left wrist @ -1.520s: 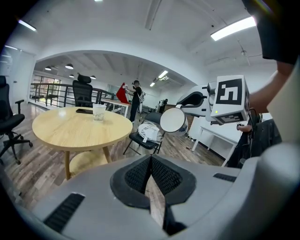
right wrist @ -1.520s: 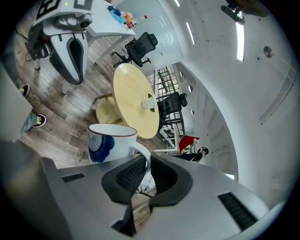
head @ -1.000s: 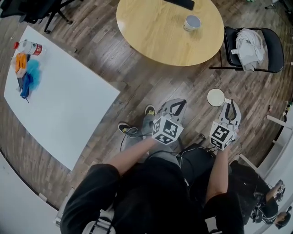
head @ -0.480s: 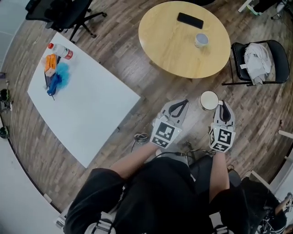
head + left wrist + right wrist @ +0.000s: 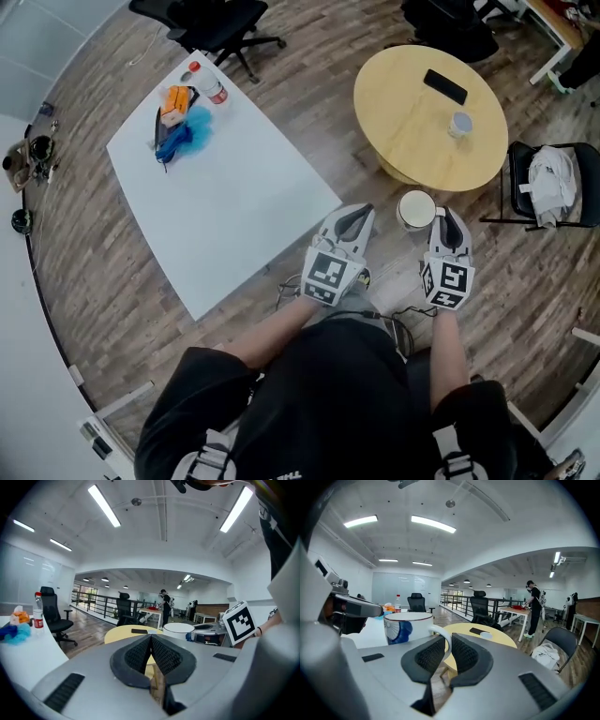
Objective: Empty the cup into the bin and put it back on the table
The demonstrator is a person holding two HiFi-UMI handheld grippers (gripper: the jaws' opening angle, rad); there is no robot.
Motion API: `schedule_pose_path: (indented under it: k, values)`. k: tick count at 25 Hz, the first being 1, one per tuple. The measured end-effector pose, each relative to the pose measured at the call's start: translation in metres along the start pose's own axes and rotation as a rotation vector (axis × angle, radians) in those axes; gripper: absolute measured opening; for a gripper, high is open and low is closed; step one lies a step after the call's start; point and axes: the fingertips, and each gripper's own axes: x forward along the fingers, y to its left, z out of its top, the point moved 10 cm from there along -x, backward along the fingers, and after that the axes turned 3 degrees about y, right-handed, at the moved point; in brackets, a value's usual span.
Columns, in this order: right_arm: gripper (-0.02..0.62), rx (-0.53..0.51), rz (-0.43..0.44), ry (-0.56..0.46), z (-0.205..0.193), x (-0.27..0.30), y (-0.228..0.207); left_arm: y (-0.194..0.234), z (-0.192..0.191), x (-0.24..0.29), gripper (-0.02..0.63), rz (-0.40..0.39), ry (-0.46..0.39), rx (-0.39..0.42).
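A white cup with a blue print hangs upright above the wooden floor, between the two tables. My right gripper is shut on its handle. In the right gripper view the thin white handle is pinched between the two ribbed pads, and the cup body stands to their left. My left gripper is level with it on the left, shut with nothing in it. In the left gripper view its pads meet, and the cup shows to the right. No bin is in view.
A round wooden table ahead carries a black phone and a small cup. A white table to the left holds a bottle and blue and orange things. A black chair with white cloth stands at the right.
The head view has swung: both tables have slid to the right and nearer in the frame. Both grippers have stayed together in front of me, the cup still in the right one.
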Motion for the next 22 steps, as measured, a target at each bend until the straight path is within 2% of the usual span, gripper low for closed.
schedule_pose_path:
  k: [8, 11, 19, 22]
  values:
    - [0.049, -0.071, 0.241, -0.061, 0.045, 0.034, 0.107, 0.055, 0.002, -0.095, 0.023, 0.241, -0.048, -0.035]
    - [0.049, -0.09, 0.355, -0.083, 0.06, 0.042, 0.153, 0.073, -0.002, -0.136, 0.023, 0.34, -0.061, -0.062]
    - [0.052, -0.117, 0.672, -0.144, 0.101, 0.026, 0.283, 0.098, -0.002, -0.248, 0.023, 0.588, -0.116, -0.082]
    - [0.055, -0.127, 0.751, -0.152, 0.108, 0.02, 0.319, 0.104, -0.007, -0.281, 0.023, 0.664, -0.134, -0.094]
